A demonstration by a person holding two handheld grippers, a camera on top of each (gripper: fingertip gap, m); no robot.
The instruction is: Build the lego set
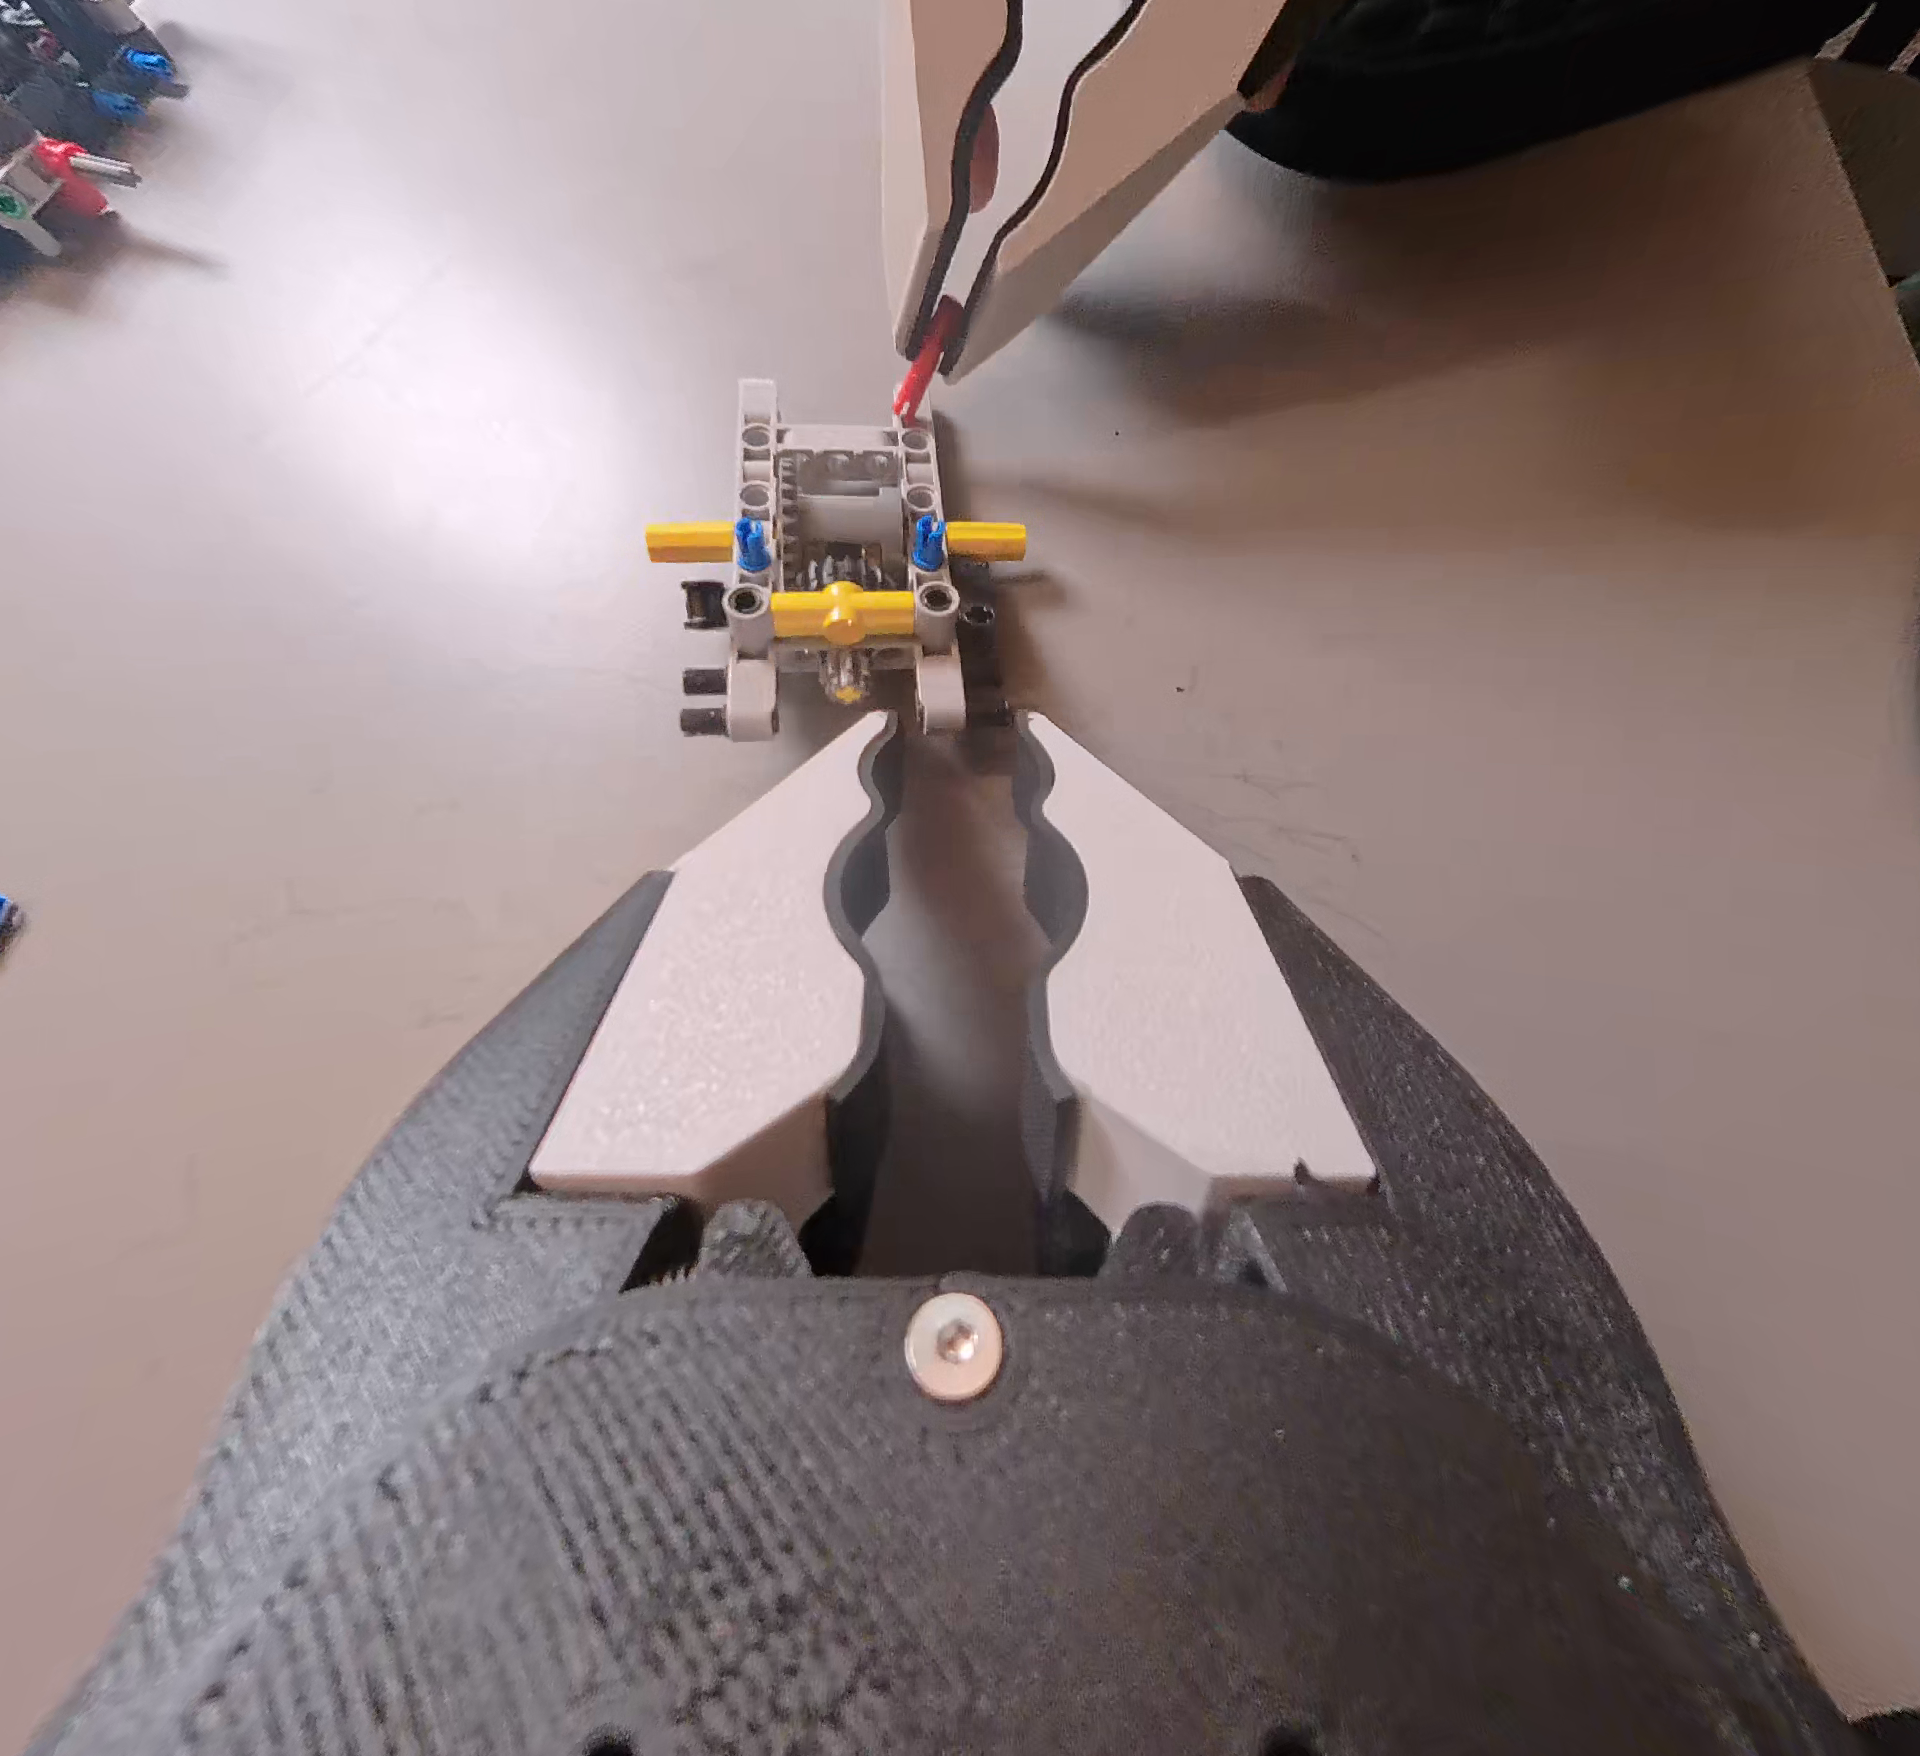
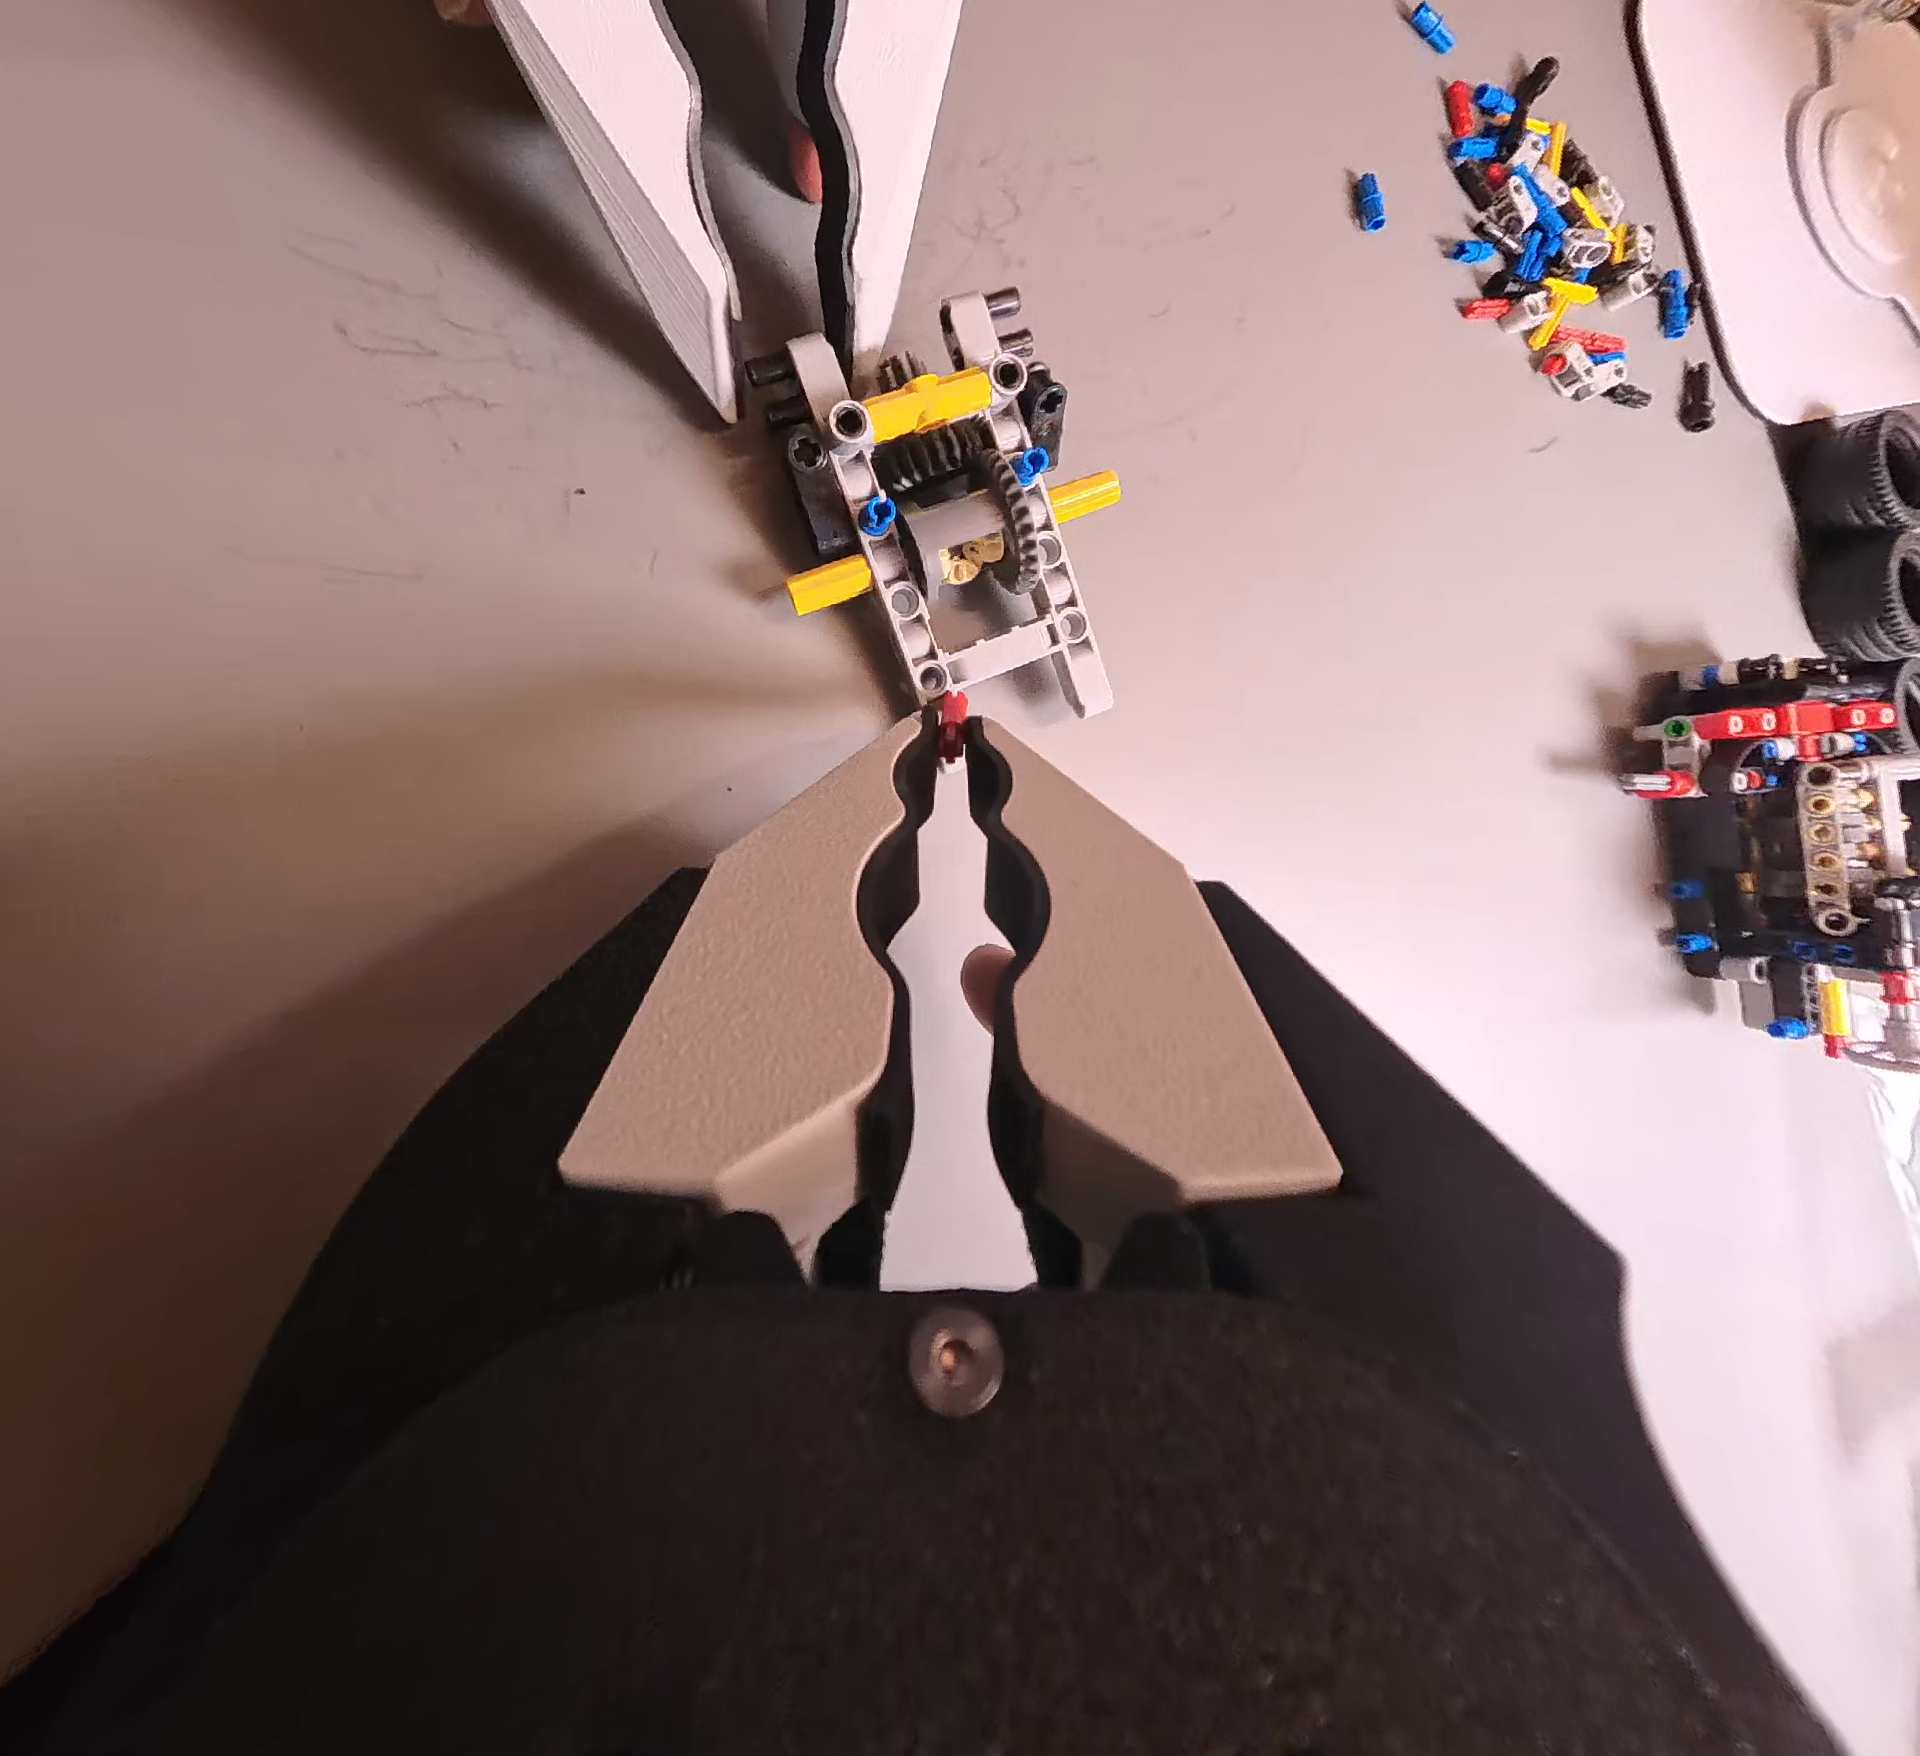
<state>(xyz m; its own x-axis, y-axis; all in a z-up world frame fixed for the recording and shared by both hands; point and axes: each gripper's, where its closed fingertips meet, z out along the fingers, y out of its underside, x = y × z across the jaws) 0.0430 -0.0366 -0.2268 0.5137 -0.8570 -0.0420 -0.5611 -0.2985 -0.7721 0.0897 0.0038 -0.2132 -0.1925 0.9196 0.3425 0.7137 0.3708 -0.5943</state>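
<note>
A small grey lego frame (image 1: 842, 553) with yellow axles, blue pins and gears lies on the table; it also shows in the right wrist view (image 2: 956, 543). My left gripper (image 1: 958, 719) is closed around one grey leg and the black pins at the frame's near end, and it shows from the other side in the right wrist view (image 2: 795, 366). My right gripper (image 2: 951, 735) is shut on a short red pin (image 2: 950, 732). The red pin (image 1: 920, 376) points down at the frame's far corner hole, with its tip touching or just above it.
A pile of loose small parts (image 2: 1548, 231) lies at the right. A larger built black model (image 2: 1797, 875) and black tyres (image 2: 1870, 543) stand at the right edge, beside a white tray (image 2: 1766, 200). The model also shows at far left (image 1: 52, 65). My right tips are roughly 25 centimeters from the larger built black model (image 2: 1797, 875).
</note>
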